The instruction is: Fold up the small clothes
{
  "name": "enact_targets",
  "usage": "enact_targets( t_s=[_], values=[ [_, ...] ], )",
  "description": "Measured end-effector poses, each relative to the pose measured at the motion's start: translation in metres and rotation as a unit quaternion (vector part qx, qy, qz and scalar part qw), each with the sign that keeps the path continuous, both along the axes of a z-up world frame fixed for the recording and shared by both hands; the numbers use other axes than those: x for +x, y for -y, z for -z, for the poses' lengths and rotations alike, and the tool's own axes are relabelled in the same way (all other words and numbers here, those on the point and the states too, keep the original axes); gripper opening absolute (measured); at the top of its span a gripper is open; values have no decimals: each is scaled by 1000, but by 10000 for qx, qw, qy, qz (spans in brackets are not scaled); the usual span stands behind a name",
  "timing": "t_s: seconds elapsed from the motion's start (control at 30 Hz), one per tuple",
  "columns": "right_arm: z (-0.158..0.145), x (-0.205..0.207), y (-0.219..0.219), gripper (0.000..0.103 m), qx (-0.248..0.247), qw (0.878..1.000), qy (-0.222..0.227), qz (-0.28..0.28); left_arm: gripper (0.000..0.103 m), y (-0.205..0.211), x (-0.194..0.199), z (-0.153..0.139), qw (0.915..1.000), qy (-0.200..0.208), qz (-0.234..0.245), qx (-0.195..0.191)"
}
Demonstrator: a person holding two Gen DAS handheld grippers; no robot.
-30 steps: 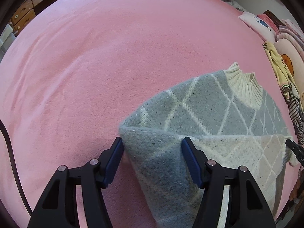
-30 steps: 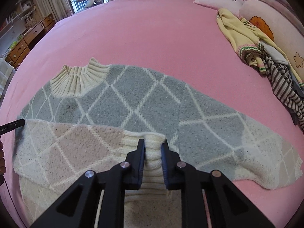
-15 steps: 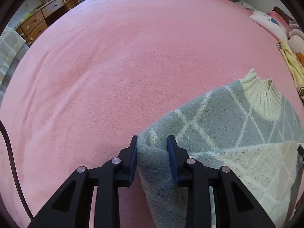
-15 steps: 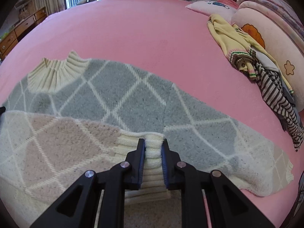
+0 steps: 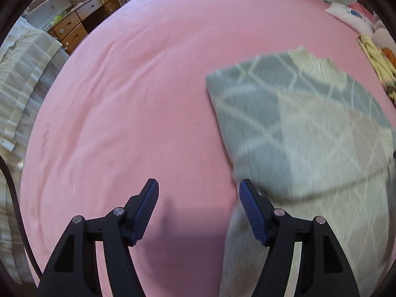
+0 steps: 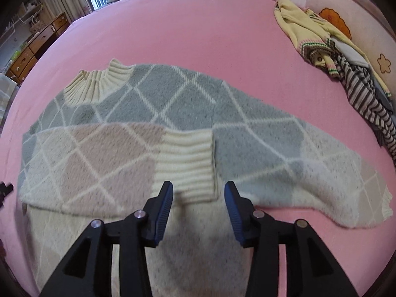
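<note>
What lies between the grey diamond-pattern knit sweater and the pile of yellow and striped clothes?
Only bare pink bed sheet separates the grey diamond-pattern knit sweater from the pile of yellow and striped clothes, in the right wrist view.

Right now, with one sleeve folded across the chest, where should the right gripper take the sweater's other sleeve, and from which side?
Probably at the ribbed cuff of the unfolded sleeve, which lies flat and free on the pink bedspread, pointing towards the right of the right wrist view. Coming from above at its outer end should pinch the edge. The right gripper is opening above the folded sleeve's cuff, gripping nothing.

Fuzzy knit sweater (image 6: pixel 173 113) w/ ribbed cuff (image 6: pixel 188 156), soft matt pink bedsheet (image 5: pixel 148 86), wood drawers (image 5: pixel 74 28)
</note>
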State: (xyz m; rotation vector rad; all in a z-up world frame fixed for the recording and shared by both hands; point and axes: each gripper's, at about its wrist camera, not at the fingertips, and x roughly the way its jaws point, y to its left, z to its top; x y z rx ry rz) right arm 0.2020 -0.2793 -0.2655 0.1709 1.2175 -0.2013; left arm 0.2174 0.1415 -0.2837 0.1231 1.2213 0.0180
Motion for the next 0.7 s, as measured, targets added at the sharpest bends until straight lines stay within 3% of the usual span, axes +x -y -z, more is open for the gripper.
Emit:
enact_targets(
  t_s=[0.17, 0.37, 0.47, 0.67, 0.7],
  values=[
    [-2, -12, -6, 43, 131, 9999, 49, -51, 62, 15, -32, 29, 9999, -40, -94, 91],
    [3, -9, -7, 43, 254, 9996, 65, -83, 61, 31, -19, 31, 9989, 182, -255, -343],
    [1, -10, -9, 43, 245, 9996, 144, -91, 61, 44, -17, 35, 9992, 330, -158, -176],
    [6, -6, -11, 43, 212, 9996, 199, -7, 61, 33, -10, 43, 9950, 527, -787, -305],
    [7, -5, -11, 43, 183, 9996, 226, 20, 55, 30, -11, 43, 9937, 556, -892, -399]
  ],
)
